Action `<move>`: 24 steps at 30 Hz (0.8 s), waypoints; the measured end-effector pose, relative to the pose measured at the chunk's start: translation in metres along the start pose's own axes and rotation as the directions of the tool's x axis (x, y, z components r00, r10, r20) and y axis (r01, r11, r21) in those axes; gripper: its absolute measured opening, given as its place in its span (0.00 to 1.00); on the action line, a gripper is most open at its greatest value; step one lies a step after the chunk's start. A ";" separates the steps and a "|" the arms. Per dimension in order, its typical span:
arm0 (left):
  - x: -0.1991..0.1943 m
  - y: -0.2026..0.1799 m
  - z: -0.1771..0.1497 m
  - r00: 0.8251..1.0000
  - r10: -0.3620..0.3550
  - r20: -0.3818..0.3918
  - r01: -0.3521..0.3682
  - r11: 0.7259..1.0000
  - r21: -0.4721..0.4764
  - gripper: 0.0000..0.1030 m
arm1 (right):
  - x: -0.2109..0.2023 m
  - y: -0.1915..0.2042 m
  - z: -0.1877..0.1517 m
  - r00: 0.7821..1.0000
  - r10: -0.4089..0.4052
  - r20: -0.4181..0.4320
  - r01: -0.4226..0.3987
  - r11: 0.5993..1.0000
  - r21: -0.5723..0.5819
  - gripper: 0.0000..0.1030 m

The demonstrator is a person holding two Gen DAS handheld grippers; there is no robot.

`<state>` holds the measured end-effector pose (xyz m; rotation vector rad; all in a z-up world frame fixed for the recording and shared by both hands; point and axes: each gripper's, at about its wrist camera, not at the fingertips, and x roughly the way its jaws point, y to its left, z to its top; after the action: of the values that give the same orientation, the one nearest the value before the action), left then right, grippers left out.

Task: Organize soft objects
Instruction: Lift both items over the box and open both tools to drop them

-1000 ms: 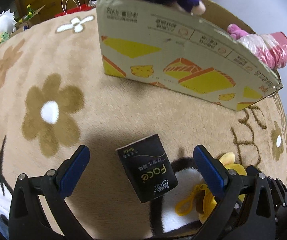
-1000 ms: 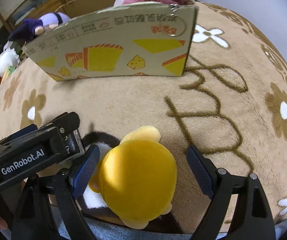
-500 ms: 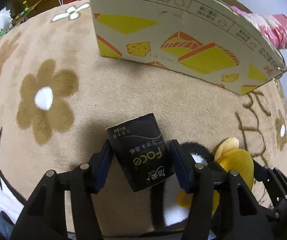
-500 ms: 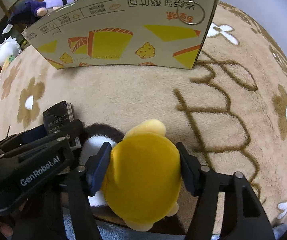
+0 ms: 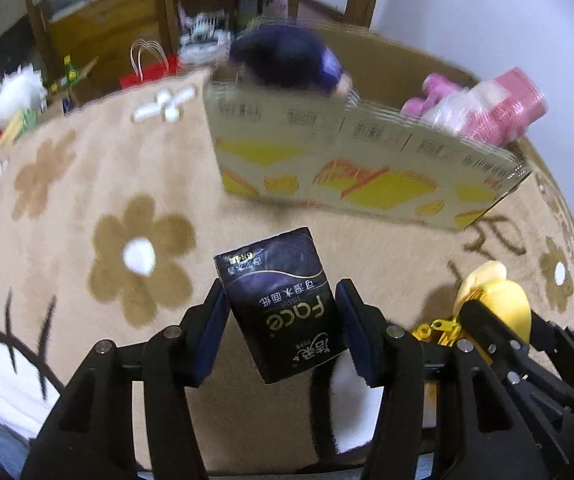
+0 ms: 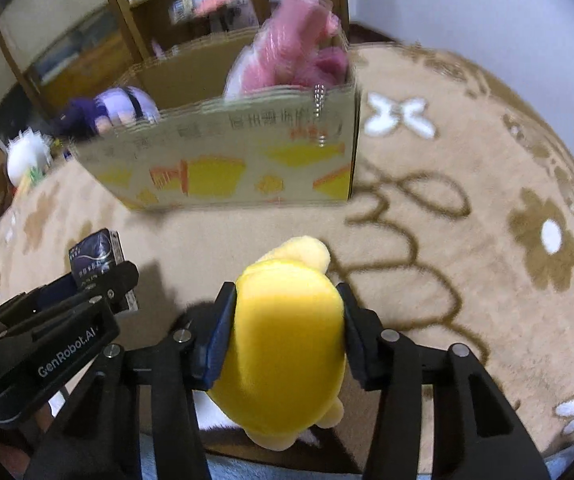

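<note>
My left gripper point(image 5: 281, 322) clamped the tissue pack point(image 5: 283, 304), right gripper point(image 6: 285, 326) squeezed the yellow plush point(image 6: 287, 344), both above the rug near me; best carried level over the far box point(image 6: 227, 160) rim before letting go.

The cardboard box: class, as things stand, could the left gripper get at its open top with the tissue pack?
Probably yes. The left gripper is shut on the tissue pack, bare blanket lies between it and the cardboard box, and a gap shows between the purple plush and pink bundle.
</note>
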<state>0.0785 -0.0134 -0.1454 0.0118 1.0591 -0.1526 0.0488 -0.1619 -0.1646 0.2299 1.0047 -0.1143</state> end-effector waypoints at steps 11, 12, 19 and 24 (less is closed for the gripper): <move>-0.068 -0.003 0.055 0.963 -0.033 0.268 0.030 0.999 0.014 0.51 | -0.067 0.014 0.040 0.939 0.047 0.340 -0.041 0.999 -0.024 0.50; -0.072 -0.003 0.062 0.957 -0.032 0.287 0.028 0.999 0.018 0.51 | -0.071 0.015 0.046 0.933 0.057 0.356 -0.049 0.998 -0.030 0.50; -0.075 -0.002 0.105 0.935 -0.028 0.354 0.011 0.999 0.049 0.51 | -0.087 0.020 0.102 0.892 0.086 0.444 -0.081 0.996 -0.030 0.51; -0.063 -0.007 0.136 0.920 -0.019 0.391 -0.016 0.996 0.086 0.52 | -0.078 0.013 0.137 0.885 0.101 0.454 -0.106 0.994 -0.015 0.52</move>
<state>0.1650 -0.0236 -0.0236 0.0575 0.6507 -0.1938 0.1227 -0.1840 -0.0262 0.2519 0.5221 -0.0707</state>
